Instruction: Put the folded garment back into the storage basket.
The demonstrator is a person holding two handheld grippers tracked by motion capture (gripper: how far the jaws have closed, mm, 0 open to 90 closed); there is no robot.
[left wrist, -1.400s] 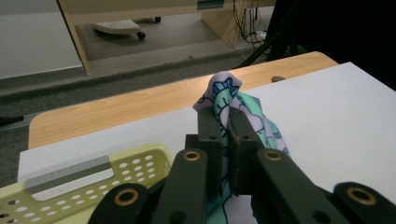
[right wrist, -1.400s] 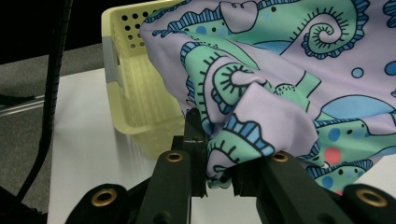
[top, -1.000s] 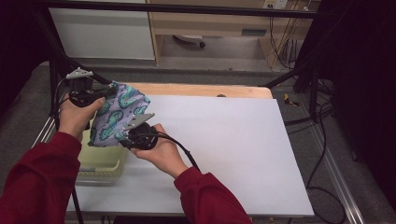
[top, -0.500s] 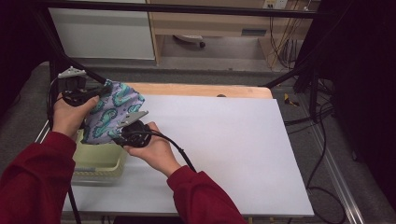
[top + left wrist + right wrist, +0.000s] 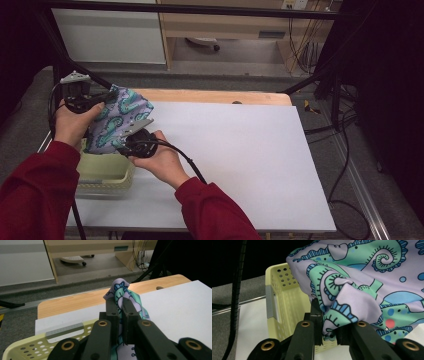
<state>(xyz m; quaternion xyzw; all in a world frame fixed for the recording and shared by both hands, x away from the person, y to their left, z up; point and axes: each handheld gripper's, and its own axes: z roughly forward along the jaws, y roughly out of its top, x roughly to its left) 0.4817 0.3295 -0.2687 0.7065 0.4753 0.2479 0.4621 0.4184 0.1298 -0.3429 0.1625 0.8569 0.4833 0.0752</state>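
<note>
In the high view, the patterned cloth (image 5: 117,125) is held up above the yellow basket (image 5: 102,172), at the left edge of the white table (image 5: 250,165). It is gripped at its top corner by the left gripper (image 5: 97,100) and at its lower edge by the right gripper (image 5: 131,140). Part of the cloth is draped over the basket's far side, so if either grip is lost, the fabric could be dropped back into the basket or off the table's edge.

In the left gripper view, the jaws are pressed together on a small bunched peak of the cloth (image 5: 121,293) above the basket (image 5: 32,347). Only a narrow fold is caught, and it could be pulled free by a sharp tug.

In the right gripper view, a thick fold of cloth (image 5: 348,307) is pinched between the jaws just beside the basket's wall (image 5: 284,302). The fabric could be snagged on that perforated rim.
</note>
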